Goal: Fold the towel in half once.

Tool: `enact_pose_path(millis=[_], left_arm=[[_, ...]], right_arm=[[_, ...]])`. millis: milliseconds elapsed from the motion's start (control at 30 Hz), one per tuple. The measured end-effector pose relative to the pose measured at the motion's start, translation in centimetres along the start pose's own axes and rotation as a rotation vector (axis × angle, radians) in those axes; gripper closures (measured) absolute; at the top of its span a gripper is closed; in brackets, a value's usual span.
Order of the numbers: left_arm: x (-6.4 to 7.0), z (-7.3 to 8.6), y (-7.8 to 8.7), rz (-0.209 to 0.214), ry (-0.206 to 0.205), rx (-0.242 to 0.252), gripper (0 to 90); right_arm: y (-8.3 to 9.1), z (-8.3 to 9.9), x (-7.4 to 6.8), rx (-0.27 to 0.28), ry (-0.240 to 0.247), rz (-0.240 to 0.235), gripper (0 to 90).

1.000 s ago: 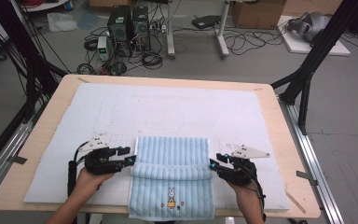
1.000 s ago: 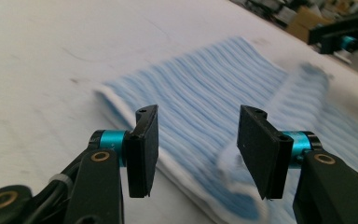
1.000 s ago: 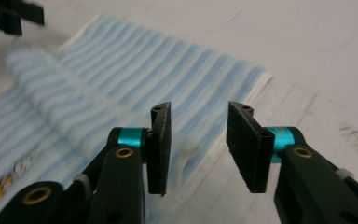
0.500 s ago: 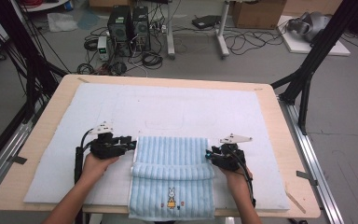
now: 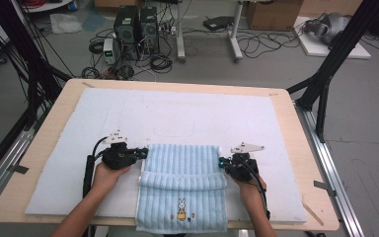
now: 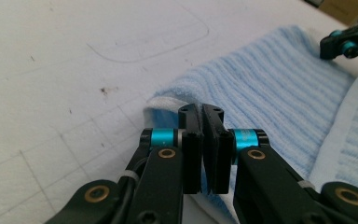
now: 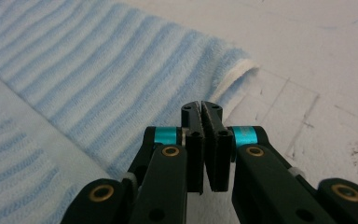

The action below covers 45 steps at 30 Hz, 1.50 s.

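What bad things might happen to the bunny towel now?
1. Both pairs of jaws look closed with no cloth between them, so the left gripper and right gripper may fail to lift the towel.
2. The near end with the bunny hangs past the table edge, so a pull might drag it off.
3. The fold might come undone.
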<state>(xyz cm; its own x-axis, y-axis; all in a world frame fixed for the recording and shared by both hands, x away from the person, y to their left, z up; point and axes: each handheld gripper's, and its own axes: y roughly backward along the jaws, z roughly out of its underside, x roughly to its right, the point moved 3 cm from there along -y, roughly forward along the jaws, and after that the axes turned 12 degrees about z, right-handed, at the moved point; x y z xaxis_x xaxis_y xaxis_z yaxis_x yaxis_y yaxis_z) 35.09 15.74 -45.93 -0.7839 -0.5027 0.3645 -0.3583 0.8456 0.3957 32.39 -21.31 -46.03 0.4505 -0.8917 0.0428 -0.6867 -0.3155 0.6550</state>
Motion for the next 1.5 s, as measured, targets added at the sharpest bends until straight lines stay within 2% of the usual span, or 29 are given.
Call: enact_pose_path(millis=[133,200,267,333,400,433,467,500,600,633,667,700,733,833,900,933,967,1000,1133,1167,1233,1300,1400,1467,1500], left_arm=[[-0.4,-0.5,-0.1,-0.008,0.014,0.02,86.0],[-0.6,-0.9,-0.2,-0.024,0.007,0.009,86.0],[-0.8,-1.2,-0.3,-0.041,0.005,0.022,85.9],[-1.2,-1.3,-0.6,-0.054,0.015,0.009,85.9],[-1.5,-1.2,-0.9,-0.07,0.029,0.009,84.1],[-1.6,-1.1,-1.0,-0.093,0.037,0.0,79.8],[-1.7,-1.0,-1.1,-0.117,0.05,-0.007,68.7],[-1.8,-0.9,-1.1,-0.117,0.065,-0.02,58.5],[-1.6,-0.7,-0.9,-0.106,0.091,-0.053,46.6],[-1.4,-0.6,-0.8,-0.091,0.095,-0.062,46.1],[-1.3,-0.4,-0.9,-0.079,0.103,-0.078,46.2],[-1.2,-0.3,-1.1,-0.063,0.104,-0.097,46.4],[-1.0,0.0,-1.2,-0.047,0.104,-0.112,47.4],[-0.7,0.2,-1.4,-0.077,0.061,-0.108,53.2],[-0.6,0.4,-1.4,-0.079,0.053,-0.109,63.6],[-0.5,0.4,-1.6,-0.076,0.04,-0.116,70.2],[-0.3,0.5,-1.7,-0.055,0.034,-0.126,79.9],[-0.2,0.5,-1.8,-0.062,0.023,-0.134,83.9],[-0.5,0.2,-1.8,-0.052,0.058,-0.136,86.0],[-0.6,0.0,-1.9,-0.061,0.061,-0.135,86.2],[-1.1,-0.4,-2.0,-0.076,0.055,-0.141,86.2],[-1.6,-0.7,-2.2,-0.092,0.063,-0.119,86.2],[-2.5,-0.8,-2.4,-0.085,0.102,-0.081,86.2],[-2.8,-1.0,-2.3,-0.093,0.095,-0.043,86.2],[-3.0,-1.3,-2.3,-0.099,0.083,-0.057,86.2]], right_arm=[[0.2,-0.6,0.2,0.02,-0.005,0.013,87.6],[0.1,-1.0,0.3,0.017,-0.002,0.022,87.6],[-0.2,-1.5,0.6,0.022,-0.015,0.027,87.6],[-0.7,-1.8,0.8,0.026,-0.022,0.032,87.6],[-1.3,-1.8,1.0,0.009,-0.033,0.044,87.6],[-1.5,-1.8,1.0,0.003,-0.03,0.055,87.2],[-1.7,-1.7,1.1,-0.007,-0.035,0.057,84.2],[-1.8,-1.7,1.1,-0.008,-0.032,0.068,79.6],[-1.5,-1.5,1.3,0.011,-0.066,0.064,66.8],[-1.3,-1.5,1.3,0.013,-0.076,0.054,63.1],[-1.3,-1.4,1.3,0.017,-0.09,0.024,60.4],[-1.4,-1.2,1.1,0.002,-0.092,0.013,57.5],[-1.5,-1.0,0.9,-0.013,-0.077,0.022,56.4],[-1.8,-0.5,0.3,-0.019,-0.034,0.051,55.1],[-1.8,-0.6,0.1,-0.022,-0.007,0.051,62.4],[-1.7,-0.6,-0.2,-0.022,0.013,0.048,67.8],[-1.7,-0.7,-0.5,-0.026,0.029,0.037,75.4],[-1.7,-0.8,-0.7,-0.034,0.031,0.027,80.7],[-1.9,-0.8,-0.3,-0.04,-0.004,-0.028,85.8],[-1.9,-0.8,-0.2,-0.033,-0.001,-0.031,86.2],[-2.1,-1.1,-0.1,-0.018,0.016,-0.01,86.4],[-2.6,-1.4,0.1,-0.016,0.006,0.001,86.4],[-3.3,-2.2,0.5,-0.009,-0.022,0.02,86.3],[-3.9,-2.7,0.8,-0.005,-0.033,0.029,86.3],[-4.1,-2.9,0.9,-0.002,-0.04,0.028,86.3]])
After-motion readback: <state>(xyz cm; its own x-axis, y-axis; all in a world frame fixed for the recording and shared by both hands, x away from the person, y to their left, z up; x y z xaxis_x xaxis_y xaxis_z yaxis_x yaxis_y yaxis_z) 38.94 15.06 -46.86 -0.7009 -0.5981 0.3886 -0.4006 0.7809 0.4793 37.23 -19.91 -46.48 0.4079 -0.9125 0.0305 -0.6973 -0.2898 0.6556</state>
